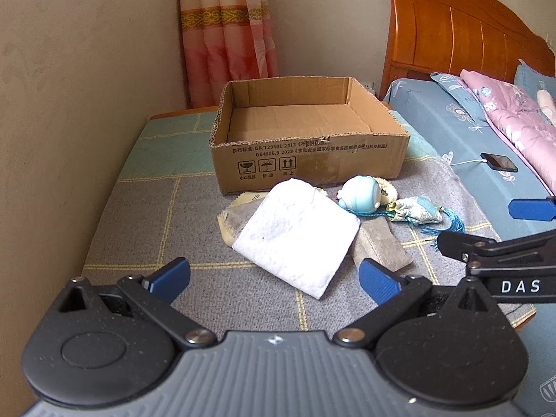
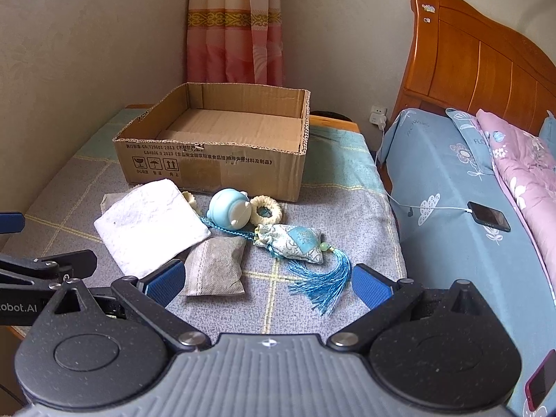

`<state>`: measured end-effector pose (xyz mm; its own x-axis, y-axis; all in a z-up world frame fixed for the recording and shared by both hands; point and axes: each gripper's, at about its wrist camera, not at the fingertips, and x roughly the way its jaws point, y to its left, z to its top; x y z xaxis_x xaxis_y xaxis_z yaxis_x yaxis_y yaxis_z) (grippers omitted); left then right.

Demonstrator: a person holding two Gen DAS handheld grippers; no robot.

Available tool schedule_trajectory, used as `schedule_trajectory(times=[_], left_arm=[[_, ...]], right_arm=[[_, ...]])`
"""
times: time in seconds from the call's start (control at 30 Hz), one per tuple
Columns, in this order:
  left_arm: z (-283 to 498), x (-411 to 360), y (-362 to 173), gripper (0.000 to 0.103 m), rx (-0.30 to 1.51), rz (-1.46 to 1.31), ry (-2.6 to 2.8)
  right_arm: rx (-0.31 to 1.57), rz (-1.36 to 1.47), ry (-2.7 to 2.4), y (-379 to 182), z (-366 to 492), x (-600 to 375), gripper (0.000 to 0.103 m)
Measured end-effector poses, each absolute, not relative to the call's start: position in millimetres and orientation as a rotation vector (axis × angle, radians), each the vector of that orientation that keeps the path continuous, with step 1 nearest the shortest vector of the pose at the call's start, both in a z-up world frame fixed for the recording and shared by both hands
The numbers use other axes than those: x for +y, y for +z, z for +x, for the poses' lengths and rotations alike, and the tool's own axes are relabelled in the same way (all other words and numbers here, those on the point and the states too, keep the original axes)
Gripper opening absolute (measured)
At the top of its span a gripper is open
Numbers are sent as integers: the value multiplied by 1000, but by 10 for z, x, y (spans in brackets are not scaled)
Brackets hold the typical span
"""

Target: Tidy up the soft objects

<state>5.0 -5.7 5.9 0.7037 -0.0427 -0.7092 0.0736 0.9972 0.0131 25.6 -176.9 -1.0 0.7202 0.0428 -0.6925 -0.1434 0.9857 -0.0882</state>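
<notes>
We've got both claws up over the near end of the tabletop (image 2: 347, 208), w/ its grey and teal checked cover. Left claw (image 1: 274, 278): blue pads spread wide apart, nothing between them, hovering just short of the white folded cloth (image 1: 299, 236). Right claw (image 2: 267, 285): pads apart too, empty, sitting over the grey pouch (image 2: 215, 267) and the blue tassel.

Cloth lies flat, long axis on a diagonal from near-right corner to far-left, far end almost at the cardboard box (image 2: 215, 160). A thin yellowish sheet (image 1: 232, 213) peeks out under its left side. Grey pouch is tucked against the cloth's right edge, partly under it, long axis running roughly near-to-far.

Right of that, the patterned sachet (image 2: 292, 243) lies slantwise, gathered neck toward the far-left, tassel (image 2: 323, 281) fanning toward us at near-right; its blue cord runs back toward the light-blue round toy (image 2: 229, 208). Toy's on its side just in front of the box, pale end facing right in the right wrist view. Cream knitted ring (image 2: 266, 210) flat, touching the toy's right side.

Box is open-topped, nothing inside, arrows-up label facing us. Bed (image 2: 444, 180) beside the tabletop, phone (image 2: 488, 215) on it w/ a white cable plugged in
</notes>
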Motion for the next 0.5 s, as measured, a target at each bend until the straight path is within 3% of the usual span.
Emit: schedule_trajectory(times=[0.5], left_arm=[[190,79,-110,102,778,64,-83]], right_arm=[[722,-207,264,-285,358,-1763,103]])
